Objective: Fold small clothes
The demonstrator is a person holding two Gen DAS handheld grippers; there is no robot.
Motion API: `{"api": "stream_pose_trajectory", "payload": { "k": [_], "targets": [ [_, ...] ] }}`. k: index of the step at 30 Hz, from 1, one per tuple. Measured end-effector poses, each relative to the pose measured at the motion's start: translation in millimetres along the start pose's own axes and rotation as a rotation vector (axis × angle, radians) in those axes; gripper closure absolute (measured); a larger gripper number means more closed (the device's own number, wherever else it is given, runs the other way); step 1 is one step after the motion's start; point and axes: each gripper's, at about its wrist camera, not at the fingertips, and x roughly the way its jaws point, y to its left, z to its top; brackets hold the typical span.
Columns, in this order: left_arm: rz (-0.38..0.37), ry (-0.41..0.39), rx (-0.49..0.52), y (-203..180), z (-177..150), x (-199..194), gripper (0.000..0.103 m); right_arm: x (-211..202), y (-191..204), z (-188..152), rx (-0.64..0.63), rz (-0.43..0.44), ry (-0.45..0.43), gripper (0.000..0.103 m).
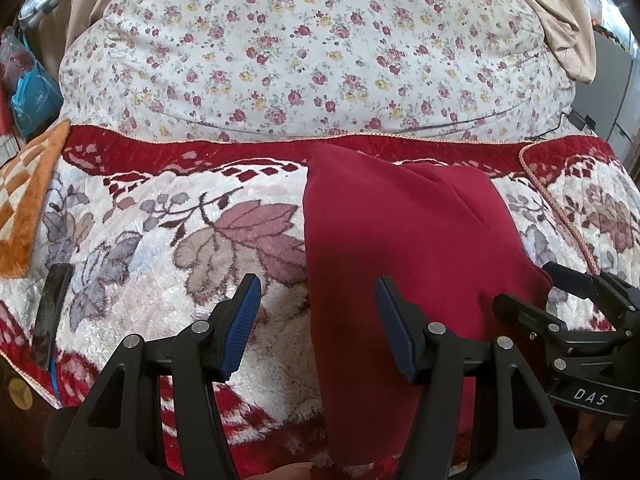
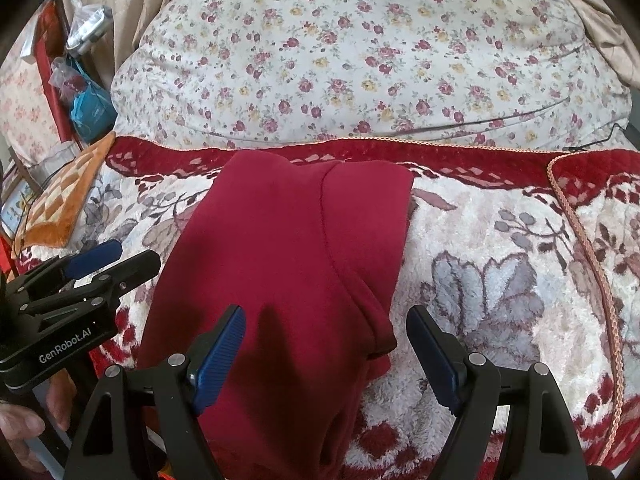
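Start at your left: your left gripper (image 1: 316, 328), black-framed with ribbed blue pads, stands wide open and holds nothing. Its left finger is over bare plush, its right finger over the left edge of the dark red, soft knitted garment (image 1: 408, 248). That garment lies lengthwise on the cream-and-red, deep-pile floral blanket (image 1: 160, 240), running from the blanket's near edge up to its red far border, just short of the white flower-printed quilt (image 1: 304, 52) beyond.

To fold it well, bring each set of jaws down on a near corner, pinch only the garment and not the pile beneath, then lift both corners level and carry them toward the far border together, so the crease falls square.

The garment looks thick and fleecy, already doubled lengthwise, with a stitched seam running down it and a rolled hem near the right side. It will likely drape heavily and cling to the shaggy pile. I cannot tell from these views what kind of garment it is.

On your right, your right gripper (image 2: 326, 356) is equally wide open and empty, straddling the garment's near right corner, its right finger over bare blanket.
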Motion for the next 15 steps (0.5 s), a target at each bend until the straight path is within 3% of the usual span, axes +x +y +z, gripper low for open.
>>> {"api": "stream_pose_trajectory", "payload": {
  "k": [15],
  "targets": [
    [-0.001, 0.013, 0.000, 1.3, -0.7, 2.8, 0.043, 2.3, 1.3, 0.2, 0.001, 0.004, 0.006, 0.022]
  ]
}}
